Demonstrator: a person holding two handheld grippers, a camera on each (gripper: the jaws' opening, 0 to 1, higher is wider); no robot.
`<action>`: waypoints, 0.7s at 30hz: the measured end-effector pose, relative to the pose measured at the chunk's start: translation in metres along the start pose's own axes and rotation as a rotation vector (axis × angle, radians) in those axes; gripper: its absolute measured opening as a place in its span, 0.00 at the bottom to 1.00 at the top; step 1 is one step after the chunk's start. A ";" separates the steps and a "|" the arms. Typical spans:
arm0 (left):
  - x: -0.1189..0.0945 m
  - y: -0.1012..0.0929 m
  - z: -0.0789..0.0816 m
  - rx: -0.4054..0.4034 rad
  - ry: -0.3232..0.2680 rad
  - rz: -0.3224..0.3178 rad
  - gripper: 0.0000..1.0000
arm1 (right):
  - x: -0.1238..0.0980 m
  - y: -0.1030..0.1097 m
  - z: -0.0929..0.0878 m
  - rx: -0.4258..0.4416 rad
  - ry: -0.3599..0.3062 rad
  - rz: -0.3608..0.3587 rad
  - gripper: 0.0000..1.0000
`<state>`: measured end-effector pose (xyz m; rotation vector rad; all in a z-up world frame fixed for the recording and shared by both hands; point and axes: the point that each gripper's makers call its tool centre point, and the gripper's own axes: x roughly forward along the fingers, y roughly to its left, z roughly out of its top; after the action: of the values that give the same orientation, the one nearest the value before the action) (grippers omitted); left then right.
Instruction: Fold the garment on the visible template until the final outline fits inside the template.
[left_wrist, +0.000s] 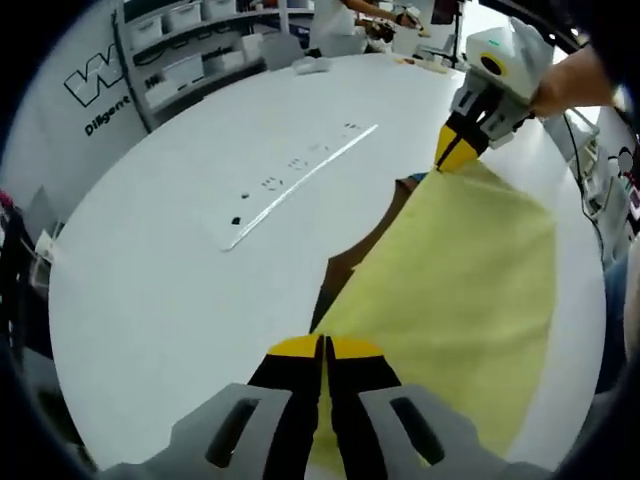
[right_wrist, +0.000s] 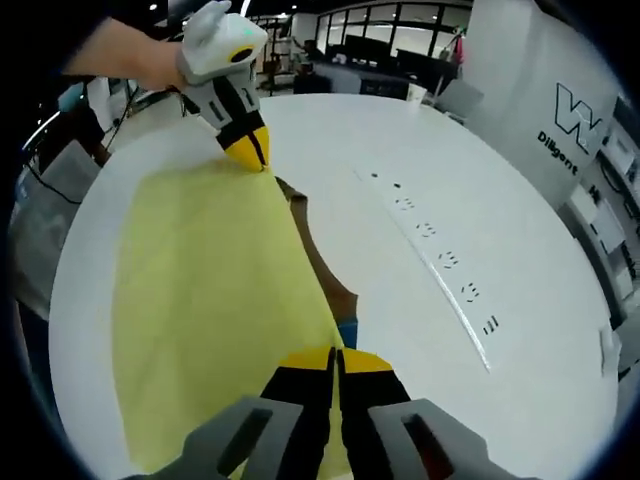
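A pale yellow garment (left_wrist: 460, 280) hangs stretched between my two grippers over a white table. My left gripper (left_wrist: 323, 345) is shut on one corner of the garment at the bottom of the left gripper view. My right gripper (left_wrist: 458, 152) shows at the top right there, shut on the opposite corner. In the right gripper view the yellow garment (right_wrist: 210, 290) spreads left; my right gripper (right_wrist: 333, 355) is shut on its near corner, and my left gripper (right_wrist: 248, 148) pinches the far corner. A brown template (right_wrist: 325, 270) peeks out under the garment's edge, with a blue bit (right_wrist: 347, 333) beside it.
A long power strip (left_wrist: 300, 180) is set into the white table (left_wrist: 150, 280); it runs along the right in the right gripper view (right_wrist: 440, 260). Shelves with boxes (left_wrist: 180, 50) stand behind. A person stands at the far table edge (left_wrist: 340, 20).
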<state>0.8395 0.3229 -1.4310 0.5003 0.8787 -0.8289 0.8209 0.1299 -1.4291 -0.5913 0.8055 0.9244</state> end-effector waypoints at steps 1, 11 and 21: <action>0.002 0.001 -0.002 -0.009 0.007 0.007 0.04 | 0.002 -0.002 -0.002 0.004 0.008 -0.007 0.00; -0.020 0.020 -0.007 -0.056 -0.002 0.072 0.09 | -0.018 -0.002 -0.014 0.044 -0.004 -0.041 0.10; -0.058 0.001 -0.036 -0.122 -0.053 0.051 0.14 | -0.047 0.025 -0.035 0.103 -0.053 -0.034 0.12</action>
<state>0.8021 0.3729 -1.4033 0.3912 0.8587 -0.7343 0.7701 0.0940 -1.4138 -0.4872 0.7880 0.8583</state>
